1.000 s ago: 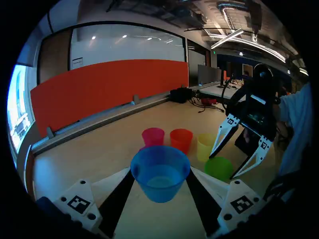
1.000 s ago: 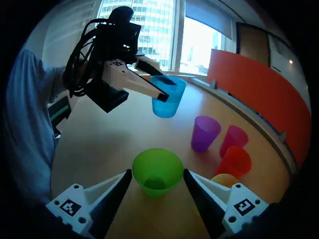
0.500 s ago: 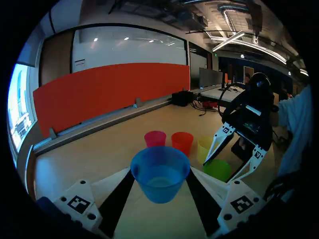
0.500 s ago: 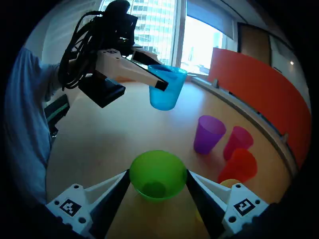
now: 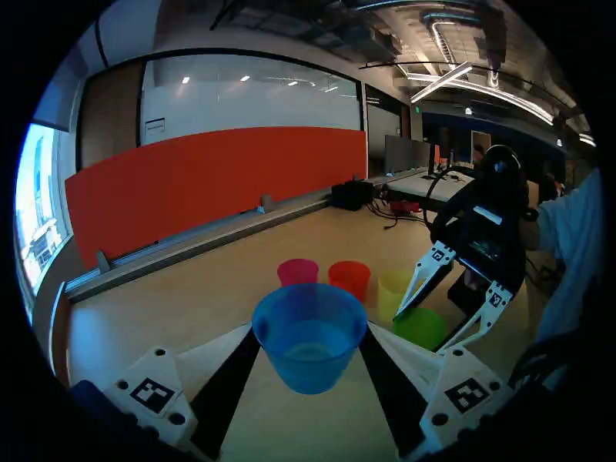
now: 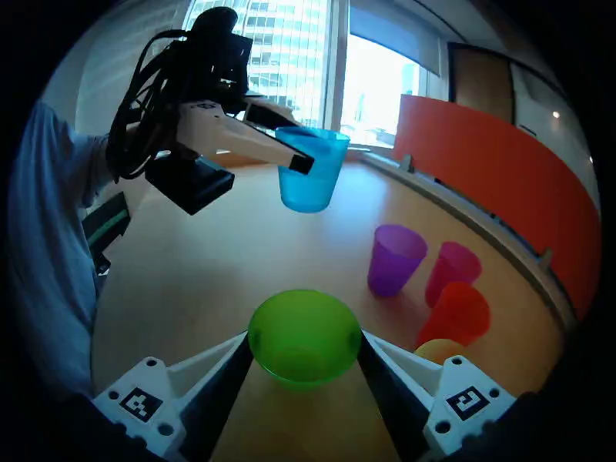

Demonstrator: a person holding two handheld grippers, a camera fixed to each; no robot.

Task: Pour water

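Note:
A blue cup (image 5: 309, 366) with a little water in it sits upright between the fingers of my left gripper (image 5: 309, 331), which is shut on it. In the right gripper view the blue cup (image 6: 308, 181) hangs above the wooden table, held by the left gripper (image 6: 302, 150). My right gripper (image 6: 304, 339) is shut on a green cup (image 6: 305, 346). In the left gripper view the green cup (image 5: 420, 327) sits low at the right, between the right gripper's white fingers (image 5: 420, 277).
A purple cup (image 6: 394, 258), a pink cup (image 6: 453, 269), an orange cup (image 6: 460, 312) and a yellow cup (image 6: 439, 350) stand in a group on the table (image 6: 192, 262). A long orange panel (image 5: 208, 177) runs behind them. A person's light sleeve (image 6: 46, 254) is at the left.
In the right gripper view the blue cup has drifted left and slightly up. The green cup has tipped so its bottom no longer shows. Both grippers keep hold of their cups.

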